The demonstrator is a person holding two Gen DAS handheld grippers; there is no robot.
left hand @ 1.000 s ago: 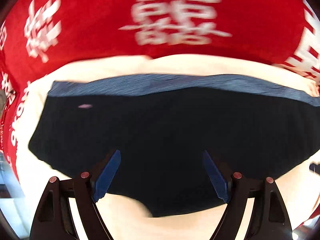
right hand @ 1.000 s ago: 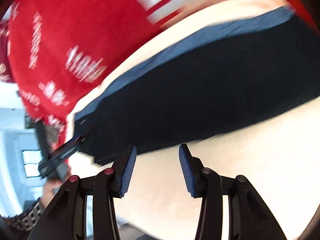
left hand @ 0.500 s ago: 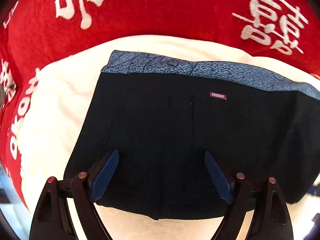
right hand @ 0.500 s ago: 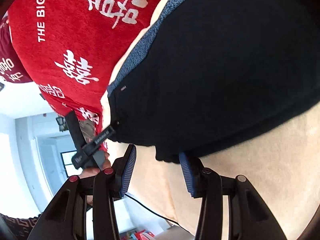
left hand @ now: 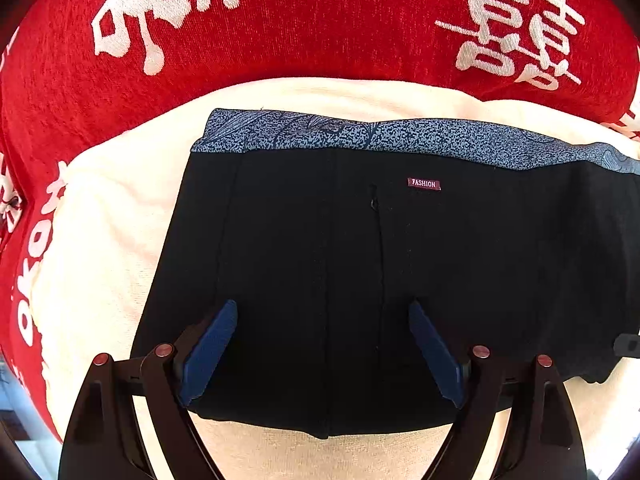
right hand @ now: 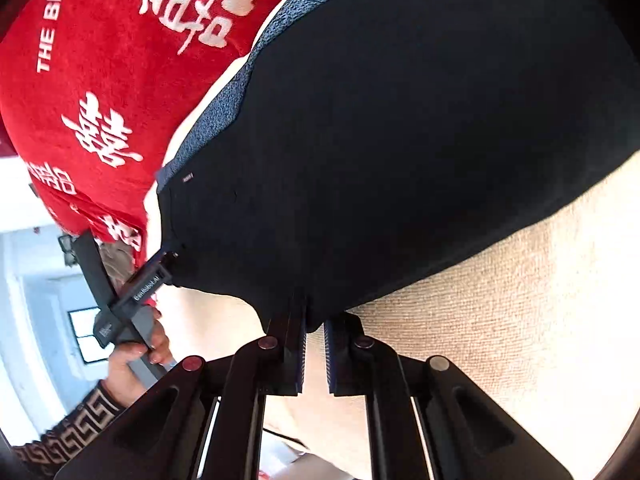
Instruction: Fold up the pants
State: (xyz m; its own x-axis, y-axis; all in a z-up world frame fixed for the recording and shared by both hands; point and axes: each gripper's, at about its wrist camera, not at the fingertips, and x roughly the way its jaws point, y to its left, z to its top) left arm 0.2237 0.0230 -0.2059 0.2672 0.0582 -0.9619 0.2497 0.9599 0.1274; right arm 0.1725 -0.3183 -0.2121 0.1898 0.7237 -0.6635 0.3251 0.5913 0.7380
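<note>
The pants (left hand: 380, 280) are black, with a speckled blue waistband (left hand: 400, 136) and a tiny label that says FASHION (left hand: 424, 184). They lie flat on a cream towel (left hand: 104, 232), and the towel lies on a red blanket (left hand: 320, 32) with white writing on it. The pants look soft and floppy, like any cloth. They are probably light, and they will bend and sag wherever nothing holds them up. They are not breakable and do not look slippery. Because they are so floppy, the best place to take hold is at an edge or a corner, where the cloth can be pinched. Grabbing in the flat middle would only bunch them up. The right gripper (right hand: 314, 354) comes in low and slanting at the near edge of the pants. Its jaws are squeezed close together, and the dark hem hangs right at their tips, so it looks like they are pinching that edge, though the cloth hides the very tips. The left gripper (left hand: 322, 356) points almost straight down over the pants. Its jaws stand wide apart with only flat cloth under the gap, so it holds nothing. In the right wrist view a hand (right hand: 136, 356) with a patterned sleeve (right hand: 72, 436) holds that left gripper's grey handle beside the far end of the pants.
</note>
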